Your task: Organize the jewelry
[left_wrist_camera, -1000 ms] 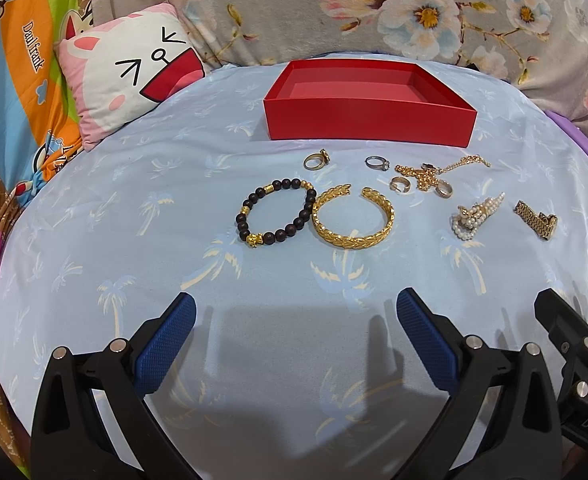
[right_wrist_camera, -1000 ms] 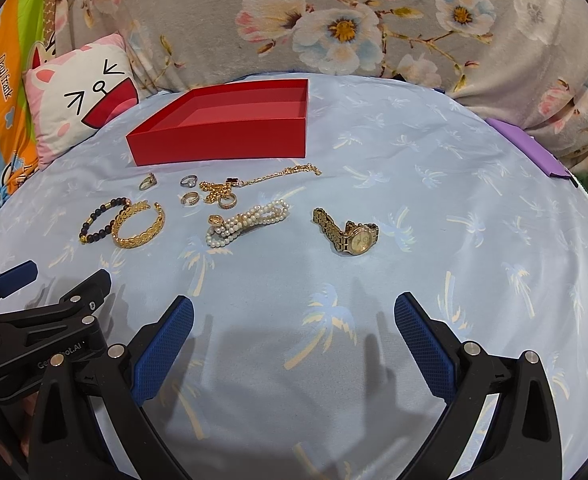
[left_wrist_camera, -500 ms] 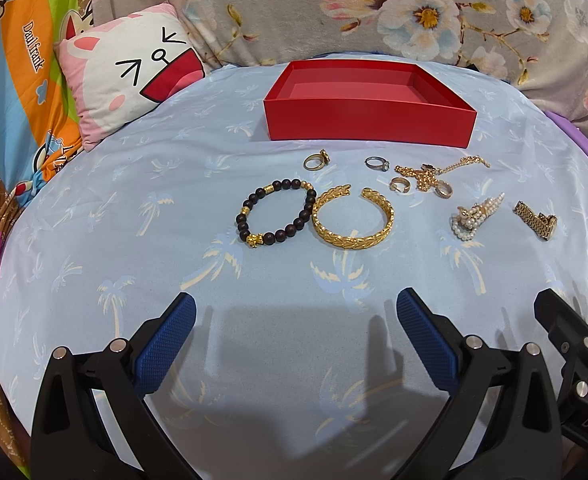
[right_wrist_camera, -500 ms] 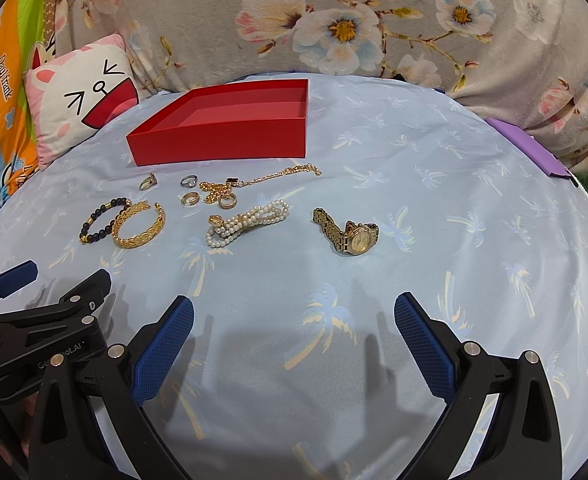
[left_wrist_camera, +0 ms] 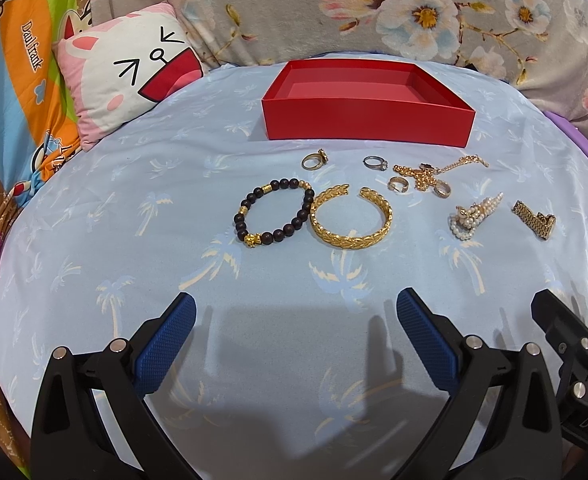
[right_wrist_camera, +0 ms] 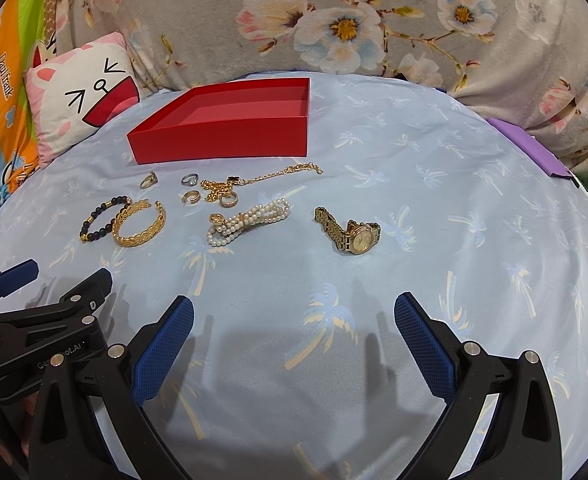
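An empty red box [left_wrist_camera: 367,118] [right_wrist_camera: 230,136] stands at the back of a light blue sheet. In front of it lie a dark bead bracelet [left_wrist_camera: 274,214] [right_wrist_camera: 98,220], a gold cuff bangle [left_wrist_camera: 351,218] [right_wrist_camera: 140,224], several rings, one of them gold [left_wrist_camera: 313,160], a gold chain [left_wrist_camera: 433,172] [right_wrist_camera: 254,184], a pearl string [left_wrist_camera: 471,216] [right_wrist_camera: 250,220] and a gold watch [left_wrist_camera: 533,220] [right_wrist_camera: 351,232]. My left gripper [left_wrist_camera: 292,316] is open, well short of the bracelets. My right gripper [right_wrist_camera: 294,316] is open too, short of the watch.
A cat-face cushion [left_wrist_camera: 134,72] leans at the back left by a striped cartoon blanket [left_wrist_camera: 18,80]. A floral grey blanket [right_wrist_camera: 333,20] rises behind the box. A purple flat item [right_wrist_camera: 529,148] lies at the right edge. Bare sheet lies between the grippers and the jewelry.
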`<state>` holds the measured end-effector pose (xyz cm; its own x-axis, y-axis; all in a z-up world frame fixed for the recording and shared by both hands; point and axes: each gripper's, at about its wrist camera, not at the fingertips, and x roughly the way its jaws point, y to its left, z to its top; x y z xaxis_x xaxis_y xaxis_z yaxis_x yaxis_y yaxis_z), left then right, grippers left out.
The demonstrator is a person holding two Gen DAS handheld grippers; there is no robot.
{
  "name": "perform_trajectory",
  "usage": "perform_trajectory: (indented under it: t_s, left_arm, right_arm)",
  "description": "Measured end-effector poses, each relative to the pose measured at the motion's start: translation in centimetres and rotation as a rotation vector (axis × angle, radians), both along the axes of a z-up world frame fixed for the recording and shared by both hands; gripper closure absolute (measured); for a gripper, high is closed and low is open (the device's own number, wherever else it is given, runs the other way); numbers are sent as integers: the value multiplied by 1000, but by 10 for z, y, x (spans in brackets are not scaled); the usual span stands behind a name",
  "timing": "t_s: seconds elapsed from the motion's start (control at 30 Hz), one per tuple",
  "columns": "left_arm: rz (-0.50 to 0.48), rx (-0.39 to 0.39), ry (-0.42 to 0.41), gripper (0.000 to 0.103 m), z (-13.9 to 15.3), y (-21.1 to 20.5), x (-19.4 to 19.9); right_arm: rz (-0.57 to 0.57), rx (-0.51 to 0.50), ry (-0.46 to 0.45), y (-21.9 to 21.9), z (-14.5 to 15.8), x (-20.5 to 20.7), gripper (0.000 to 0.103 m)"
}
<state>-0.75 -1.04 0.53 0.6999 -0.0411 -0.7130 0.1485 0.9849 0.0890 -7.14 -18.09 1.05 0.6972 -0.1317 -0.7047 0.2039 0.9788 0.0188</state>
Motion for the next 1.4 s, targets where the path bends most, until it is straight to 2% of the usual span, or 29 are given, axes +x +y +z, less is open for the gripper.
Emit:
perform_trajectory:
  t_s: [0.27,0.33,0.4,0.47,0.73,0.83,0.93,1.03,1.2,1.4]
  left_arm:
    - [12,-15,6,5,-1,1,1]
    - [18,-57,10,5,-1,8,2]
    - [15,-134,6,5,2,22,0]
    - [3,-169,10,5,3,35,0]
    - [-11,-92,18,5,11,68,21]
    - [-40,-45,26,5,12,63,36]
    - [-95,-16,57,5,6,51,50]
    - [-134,-23,70,5,4,40,51]
    - [-179,-51,44,5,10,23,42]
    - [-228,-92,42,5,9,0,37]
  right_arm:
    - [-1,5,2,1,-1,0,5]
    - [-3,14,0,0,-1,0,5]
    - [-5,43,-11,-4,-1,-2,5]
    - [-8,71,-8,-9,-1,-2,5]
    - [-37,105,29,-32,-5,3,7]
    - [-33,146,43,-37,-8,8,7]
    - [-27,128,47,-35,-8,12,7]
    - [-36,93,53,-36,-7,15,11]
    - [-48,117,75,-50,-10,27,19]
    - [-66,116,102,-60,-15,45,34]
